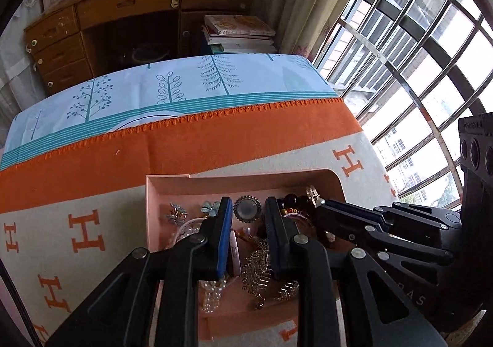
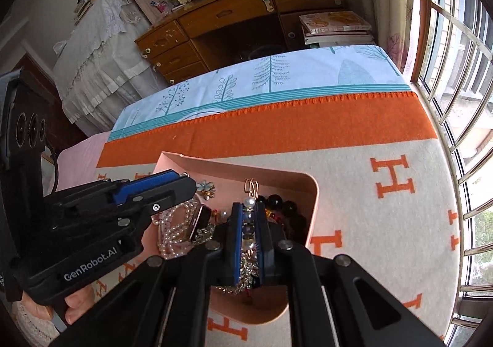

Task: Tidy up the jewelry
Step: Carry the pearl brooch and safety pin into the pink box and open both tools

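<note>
My right gripper (image 2: 249,217) clamps a pearl bracelet (image 2: 249,225) over the pink tray (image 2: 311,193); my left gripper (image 1: 246,211) hangs open, empty.

Both views are being lit by daylight coming thru the barred window (image 1: 416,48) on the right; panes are being blown out to near white, esp. in the left wrist view. The blanket (image 2: 354,193) is being shown bright and evenly lit. The far wooden desk (image 1: 123,17) and its recess are being left dim. Soft shadows are being cast inside the pink tray (image 1: 154,208). Strong fisheye bending is being seen at the edges, w/ black corners. Near gripper parts are being rendered slightly soft; no motion blur is being noticed.
</note>
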### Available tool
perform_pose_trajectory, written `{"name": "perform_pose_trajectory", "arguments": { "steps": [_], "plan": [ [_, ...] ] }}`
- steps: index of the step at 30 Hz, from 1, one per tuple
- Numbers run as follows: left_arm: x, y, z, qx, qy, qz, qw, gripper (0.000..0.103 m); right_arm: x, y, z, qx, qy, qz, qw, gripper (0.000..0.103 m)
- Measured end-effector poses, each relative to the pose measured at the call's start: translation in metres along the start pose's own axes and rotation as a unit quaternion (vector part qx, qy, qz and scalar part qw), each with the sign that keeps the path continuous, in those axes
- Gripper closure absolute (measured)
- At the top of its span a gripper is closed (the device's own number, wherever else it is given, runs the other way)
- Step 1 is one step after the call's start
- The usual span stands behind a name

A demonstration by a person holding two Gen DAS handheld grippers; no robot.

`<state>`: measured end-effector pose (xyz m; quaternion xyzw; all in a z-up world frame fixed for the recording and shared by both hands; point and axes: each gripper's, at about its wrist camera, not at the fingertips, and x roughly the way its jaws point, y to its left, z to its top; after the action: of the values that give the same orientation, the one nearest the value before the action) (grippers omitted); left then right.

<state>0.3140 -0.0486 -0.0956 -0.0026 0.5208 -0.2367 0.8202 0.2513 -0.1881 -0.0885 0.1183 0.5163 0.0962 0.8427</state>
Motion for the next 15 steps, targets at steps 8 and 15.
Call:
{"name": "perform_pose_trajectory", "arguments": {
  "steps": [8,15],
  "plan": [
    [-0.005,-0.002,-0.003,0.004,-0.010,0.007,0.9999,0.050,-0.012,-0.011,-0.002,0.013,-0.016,0.007,1.000,0.083],
    [-0.034,-0.007,-0.008,0.011,-0.022,0.016,0.9996,0.050,-0.035,-0.009,-0.009,0.010,-0.032,0.014,0.999,0.083]
  ]
}}
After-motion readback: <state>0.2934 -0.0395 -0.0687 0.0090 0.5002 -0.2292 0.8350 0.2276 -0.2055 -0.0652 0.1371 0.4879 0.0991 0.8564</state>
